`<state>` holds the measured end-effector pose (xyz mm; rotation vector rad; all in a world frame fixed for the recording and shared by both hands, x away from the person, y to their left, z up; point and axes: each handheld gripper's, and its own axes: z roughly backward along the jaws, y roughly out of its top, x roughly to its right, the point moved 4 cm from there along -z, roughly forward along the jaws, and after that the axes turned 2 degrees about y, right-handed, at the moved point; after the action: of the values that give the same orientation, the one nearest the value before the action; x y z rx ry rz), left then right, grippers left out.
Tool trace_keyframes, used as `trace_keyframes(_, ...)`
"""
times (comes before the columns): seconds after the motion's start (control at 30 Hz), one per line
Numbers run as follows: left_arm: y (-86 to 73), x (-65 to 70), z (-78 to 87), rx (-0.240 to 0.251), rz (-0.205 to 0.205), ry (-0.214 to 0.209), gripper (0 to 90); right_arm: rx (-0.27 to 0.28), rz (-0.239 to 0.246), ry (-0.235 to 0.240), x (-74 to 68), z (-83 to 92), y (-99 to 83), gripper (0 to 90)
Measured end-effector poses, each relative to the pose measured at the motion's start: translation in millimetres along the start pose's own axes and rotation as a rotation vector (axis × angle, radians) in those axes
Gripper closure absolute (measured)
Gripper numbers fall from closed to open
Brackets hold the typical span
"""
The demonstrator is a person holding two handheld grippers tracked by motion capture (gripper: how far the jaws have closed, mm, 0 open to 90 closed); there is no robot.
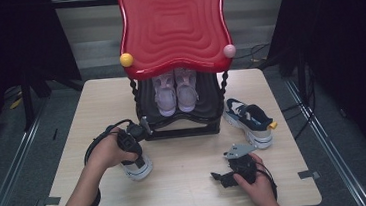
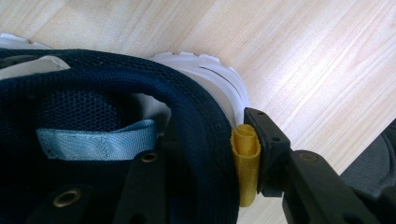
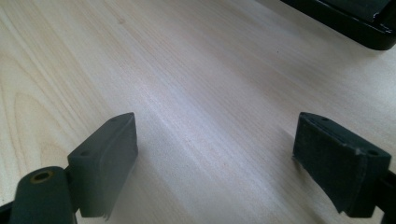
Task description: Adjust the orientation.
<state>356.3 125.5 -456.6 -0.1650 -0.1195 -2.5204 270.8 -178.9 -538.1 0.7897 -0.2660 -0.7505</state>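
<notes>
A navy sneaker with a white sole (image 1: 139,170) lies on the table at the front left. My left gripper (image 1: 137,159) is shut on its heel. In the left gripper view one jaw sits inside the shoe (image 2: 93,116) and the other presses on the yellow heel loop (image 2: 246,158), with the navy collar between them; the gripper (image 2: 210,158) holds that rim. A matching sneaker (image 1: 249,120) with a yellow heel loop lies at the right of the rack. My right gripper (image 1: 221,176) stands open low over bare wood, its jaws (image 3: 215,154) wide apart with nothing between them.
A shoe rack with a glossy red top (image 1: 174,23) stands at the back centre of the wooden table (image 1: 189,198). A pair of pink shoes (image 1: 175,91) sits on its black lower shelf (image 1: 209,108). The rack's black base (image 3: 355,23) lies ahead of my right gripper.
</notes>
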Motion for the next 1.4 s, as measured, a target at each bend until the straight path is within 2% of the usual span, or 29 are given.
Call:
trace_keyframes(0.17,0.3,0.4,-1.5,-0.025,0.001,-0.005,64.4,0.000,-0.002,0.000,-0.1,0.0,0.0,13.2)
trace_keyframes(0.3,0.1,-1.1,-1.4,-0.046,-0.014,-0.006,65.2,0.001,0.000,0.000,0.0,-0.1,0.0,13.2)
trace_keyframes(0.47,0.6,-0.3,-1.9,-0.034,0.008,-0.018,66.7,0.000,-0.001,0.000,-0.1,0.0,0.0,13.2)
trace_keyframes(0.73,-0.2,-1.0,-1.6,-0.030,0.011,-0.026,70.7,0.001,0.000,0.001,0.0,-0.1,0.0,13.3)
trace_keyframes(0.83,-0.4,-0.8,-1.4,-0.030,0.006,-0.023,71.9,0.001,0.000,0.001,0.0,-0.1,0.0,13.3)
trace_keyframes(0.87,-0.8,-1.9,-0.7,-0.042,-0.015,-0.018,72.2,0.001,0.000,0.001,0.0,-0.1,0.0,13.2)
trace_keyframes(1.03,-2.2,-1.2,-0.2,-0.028,-0.011,-0.018,73.0,0.001,0.000,0.001,0.0,-0.1,0.0,13.2)
trace_keyframes(1.07,-3.3,-2.6,0.3,-0.039,-0.027,-0.014,73.2,0.000,-0.001,0.000,-0.1,0.0,0.0,13.2)
trace_keyframes(1.17,-5.8,-3.2,1.6,-0.042,-0.034,-0.014,73.2,0.001,0.000,0.000,0.0,-0.1,0.0,13.2)
trace_keyframes(1.2,-6.0,-2.0,1.4,-0.029,-0.022,-0.018,73.3,0.001,0.000,0.001,0.0,-0.1,0.0,13.2)
trace_keyframes(1.23,-7.2,-3.8,2.7,-0.041,-0.040,-0.012,73.3,0.000,-0.001,0.000,-0.1,0.0,0.0,13.2)
trace_keyframes(1.4,-9.0,-3.1,7.9,-0.031,-0.062,0.009,73.3,0.001,0.000,0.001,0.0,-0.1,0.0,13.2)
